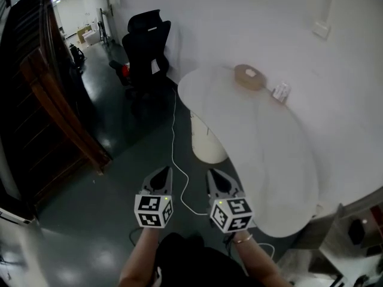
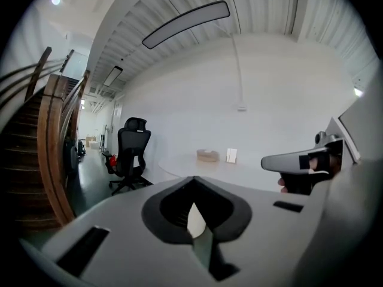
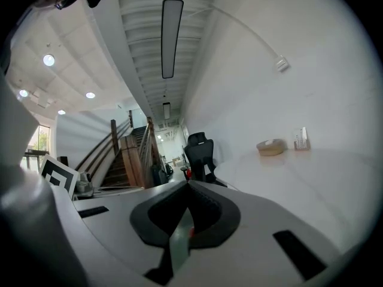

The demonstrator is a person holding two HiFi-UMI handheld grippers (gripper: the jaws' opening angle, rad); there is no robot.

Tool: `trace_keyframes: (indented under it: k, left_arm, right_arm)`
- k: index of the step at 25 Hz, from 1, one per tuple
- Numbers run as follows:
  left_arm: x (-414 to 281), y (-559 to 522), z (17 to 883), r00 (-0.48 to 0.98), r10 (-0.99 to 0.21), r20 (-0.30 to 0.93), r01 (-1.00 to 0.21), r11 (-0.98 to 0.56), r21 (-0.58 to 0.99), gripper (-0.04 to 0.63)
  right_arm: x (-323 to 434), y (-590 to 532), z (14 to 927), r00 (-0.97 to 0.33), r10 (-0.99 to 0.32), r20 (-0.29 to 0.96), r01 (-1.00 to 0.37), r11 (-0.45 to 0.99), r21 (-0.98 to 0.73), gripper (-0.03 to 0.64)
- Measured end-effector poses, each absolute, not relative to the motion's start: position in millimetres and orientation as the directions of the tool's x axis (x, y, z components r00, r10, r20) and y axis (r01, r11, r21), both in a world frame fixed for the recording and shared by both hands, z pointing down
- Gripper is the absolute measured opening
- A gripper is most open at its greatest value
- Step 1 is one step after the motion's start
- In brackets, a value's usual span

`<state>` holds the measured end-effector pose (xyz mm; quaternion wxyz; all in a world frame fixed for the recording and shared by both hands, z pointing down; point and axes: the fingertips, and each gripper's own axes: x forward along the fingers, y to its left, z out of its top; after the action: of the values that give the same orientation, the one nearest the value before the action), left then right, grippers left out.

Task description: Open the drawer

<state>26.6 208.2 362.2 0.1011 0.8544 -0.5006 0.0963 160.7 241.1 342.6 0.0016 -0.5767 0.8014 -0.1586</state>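
Observation:
I cannot make out a drawer in any view. Both grippers are held side by side in front of the person, over the dark floor. My left gripper (image 1: 161, 173) (image 2: 192, 181) is shut with nothing between its jaws, its marker cube just behind it. My right gripper (image 1: 216, 176) (image 3: 190, 185) is also shut and empty, close beside the near edge of the white curved table (image 1: 263, 160). In the left gripper view the right gripper (image 2: 299, 160) shows at the right, a hand round it. Both point roughly level towards the far wall.
A black office chair (image 1: 146, 46) stands ahead by the wall. A wooden staircase (image 1: 54, 112) runs along the left. A tan round box (image 1: 248, 76) and a small card stand (image 1: 281, 92) sit on the table. A white cable (image 1: 176, 160) trails over the floor. Grey furniture (image 1: 353, 232) fills the bottom right corner.

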Motion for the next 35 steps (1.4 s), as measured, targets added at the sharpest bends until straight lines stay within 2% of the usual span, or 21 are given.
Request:
trace_keyframes:
  k: [10, 17, 20, 26, 35]
  left_arm:
    - [27.7, 177.6, 373.4, 0.466, -0.83, 0.306, -0.879, -0.473, 0.055, 0.003]
    - [18.2, 110.6, 388.7, 0.489, -0.814, 0.313, -0.866, -0.495, 0.065, 0.006]
    - [9.1, 71.4, 400.3, 0.509, -0.797, 0.325, -0.855, -0.511, 0.086, 0.042]
    - [-11.4, -14.6, 409.0, 0.549, -0.766, 0.335, -0.83, -0.547, 0.108, 0.06]
    - [-30.1, -116.1, 448.3, 0.588, -0.714, 0.38, -0.797, -0.592, 0.119, 0.125]
  right_arm:
    - [169.1, 210.1, 349.7, -0.31, -0.933, 0.184, -0.93, 0.257, -0.261, 0.003]
    - [172.5, 145.5, 363.1, -0.261, -0.944, 0.202, -0.946, 0.208, -0.249, 0.003]
    - [162.4, 109.7, 367.7, -0.238, -0.946, 0.22, -0.953, 0.184, -0.239, 0.003]
    - [138.1, 27.5, 364.9, -0.209, -0.949, 0.237, -0.963, 0.158, -0.217, 0.003]
    - [102.2, -50.2, 393.5, -0.182, -0.928, 0.325, -0.974, 0.125, -0.186, 0.003]
